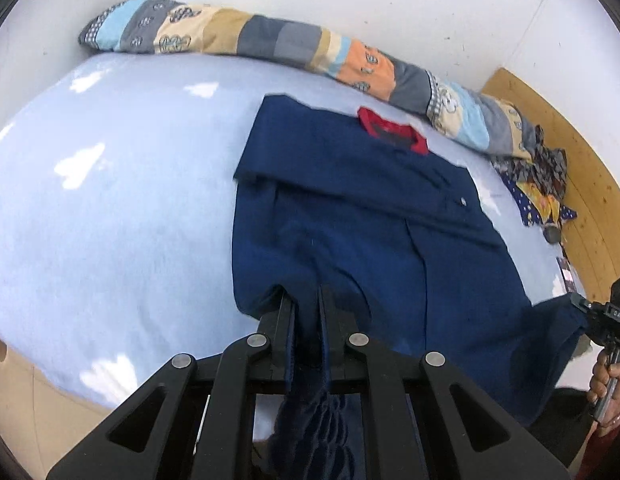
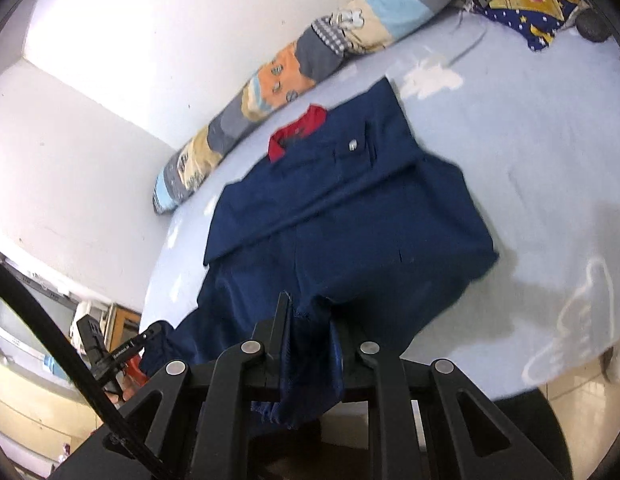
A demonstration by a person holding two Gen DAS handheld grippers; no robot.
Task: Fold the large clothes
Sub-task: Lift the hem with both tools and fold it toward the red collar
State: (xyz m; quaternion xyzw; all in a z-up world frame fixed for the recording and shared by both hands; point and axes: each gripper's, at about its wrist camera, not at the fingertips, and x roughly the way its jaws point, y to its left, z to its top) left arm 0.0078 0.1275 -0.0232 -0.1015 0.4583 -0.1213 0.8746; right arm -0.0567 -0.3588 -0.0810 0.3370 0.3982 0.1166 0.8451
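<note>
A navy blue shirt point(image 1: 349, 216) with a red collar point(image 1: 393, 130) lies on a pale blue bed, its sleeves folded across the body. My left gripper point(image 1: 306, 300) is shut on the shirt's near hem, with bunched cloth hanging between its fingers. At the right edge of the left wrist view, my right gripper point(image 1: 581, 312) pinches the hem's other corner, a hand on its handle. In the right wrist view the shirt point(image 2: 341, 216) stretches away from my right gripper point(image 2: 310, 308), which is shut on the hem. My left gripper point(image 2: 150, 334) holds the far corner at lower left.
A long patchwork bolster point(image 1: 270, 40) lies along the white wall behind the shirt. A heap of patterned clothes point(image 1: 541, 184) sits at the bed's far right corner. The bed sheet point(image 1: 130, 200) spreads wide to the left of the shirt. Wooden floor point(image 1: 569, 152) shows past the bed's right side.
</note>
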